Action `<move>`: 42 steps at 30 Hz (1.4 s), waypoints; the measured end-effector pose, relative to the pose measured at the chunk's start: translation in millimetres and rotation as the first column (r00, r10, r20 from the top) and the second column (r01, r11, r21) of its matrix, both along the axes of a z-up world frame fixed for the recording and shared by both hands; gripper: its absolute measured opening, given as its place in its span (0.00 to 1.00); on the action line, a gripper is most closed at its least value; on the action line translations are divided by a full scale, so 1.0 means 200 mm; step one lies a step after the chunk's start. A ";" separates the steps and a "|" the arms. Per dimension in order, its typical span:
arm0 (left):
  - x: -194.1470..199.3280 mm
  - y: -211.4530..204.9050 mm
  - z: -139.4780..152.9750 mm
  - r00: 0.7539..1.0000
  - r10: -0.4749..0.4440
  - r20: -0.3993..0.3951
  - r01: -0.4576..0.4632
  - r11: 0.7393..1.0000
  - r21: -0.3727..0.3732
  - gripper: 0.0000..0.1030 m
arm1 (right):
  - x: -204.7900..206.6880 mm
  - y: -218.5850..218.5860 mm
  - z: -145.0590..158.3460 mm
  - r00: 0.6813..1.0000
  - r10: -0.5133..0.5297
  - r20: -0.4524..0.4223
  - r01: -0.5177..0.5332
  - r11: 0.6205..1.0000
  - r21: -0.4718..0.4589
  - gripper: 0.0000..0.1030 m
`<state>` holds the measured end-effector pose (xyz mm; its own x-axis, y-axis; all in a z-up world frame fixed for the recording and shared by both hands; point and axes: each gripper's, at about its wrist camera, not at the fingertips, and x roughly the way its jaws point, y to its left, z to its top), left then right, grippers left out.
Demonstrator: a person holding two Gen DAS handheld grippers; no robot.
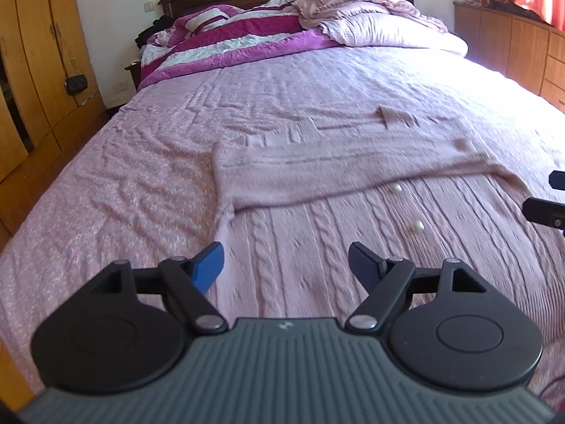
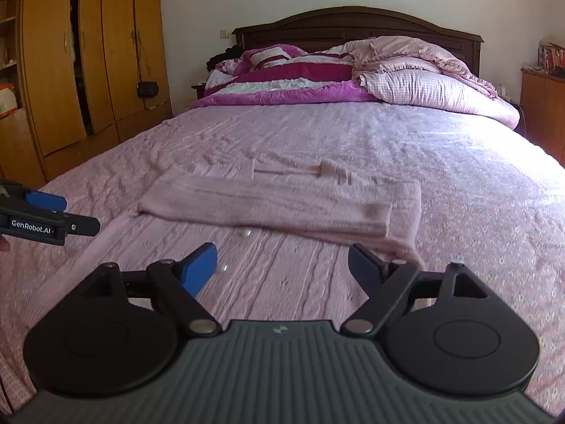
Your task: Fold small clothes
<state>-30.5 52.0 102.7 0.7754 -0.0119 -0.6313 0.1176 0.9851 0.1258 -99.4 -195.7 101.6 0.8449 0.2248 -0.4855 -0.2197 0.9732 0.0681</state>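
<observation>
A pink cable-knit cardigan [image 1: 310, 247] lies flat on the bed, with its sleeves folded across its upper part [image 1: 353, 173] and pearl buttons [image 1: 395, 188] down the front. My left gripper [image 1: 286, 265] hovers open over the garment's near left part, with nothing between its fingers. The right wrist view shows the same cardigan [image 2: 282, 205] ahead, and my right gripper [image 2: 282, 265] is open and empty over its near right part. The left gripper [image 2: 76, 213] shows at that view's left edge. The right gripper's tips [image 1: 551, 198] show at the left wrist view's right edge.
The bed has a pink sheet [image 2: 459, 162]. A purple-and-white quilt [image 2: 282, 84] and a checked pillow [image 2: 423, 88] are heaped by the dark headboard [image 2: 353, 24]. A wooden wardrobe [image 2: 88, 53] with a hanging black bag [image 2: 146, 88] stands left. A wooden cabinet [image 1: 512, 42] stands right.
</observation>
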 end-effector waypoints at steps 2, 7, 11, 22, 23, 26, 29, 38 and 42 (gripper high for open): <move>-0.06 -0.01 -0.02 1.000 -0.006 -0.009 0.006 1.000 0.003 0.77 | -0.05 0.01 -0.03 1.000 0.004 -0.017 -0.004 1.000 -0.002 0.86; -0.18 -0.05 -0.09 0.998 -0.029 -0.048 0.029 1.000 -0.001 0.79 | -0.18 0.08 -0.11 0.997 0.023 -0.080 -0.029 0.997 -0.076 0.91; -0.23 -0.08 -0.18 0.995 -0.048 -0.093 0.048 0.999 0.001 0.79 | -0.23 0.11 -0.19 0.989 0.042 -0.141 -0.057 0.993 -0.100 0.92; -0.26 -0.04 -0.28 0.989 -0.026 -0.146 0.024 1.000 -0.015 0.79 | -0.25 0.25 -0.38 0.958 0.147 -0.248 -0.211 0.944 -0.255 0.93; -0.26 -0.04 -0.28 0.989 -0.026 -0.145 0.024 1.000 -0.017 0.79 | -0.25 0.27 -0.39 0.954 0.160 -0.255 -0.229 0.936 -0.269 0.93; -0.26 -0.04 -0.28 0.989 -0.025 -0.145 0.023 1.000 -0.018 0.79 | -0.26 0.33 -0.44 0.941 0.191 -0.280 -0.279 0.904 -0.324 0.93; -0.26 -0.04 -0.30 0.988 -0.027 -0.152 0.025 1.000 -0.019 0.79 | -0.25 0.37 -0.49 0.935 0.192 -0.299 -0.299 0.879 -0.372 0.93; -0.27 -0.07 -0.32 0.985 -0.069 -0.160 0.067 0.998 -0.019 0.79 | -0.19 0.41 -0.58 0.956 0.146 -0.256 -0.255 0.844 -0.472 0.94; -0.29 -0.10 -0.32 0.983 -0.107 -0.149 0.107 0.994 -0.004 0.79 | -0.18 0.38 -0.55 0.971 0.124 -0.206 -0.207 0.865 -0.457 0.93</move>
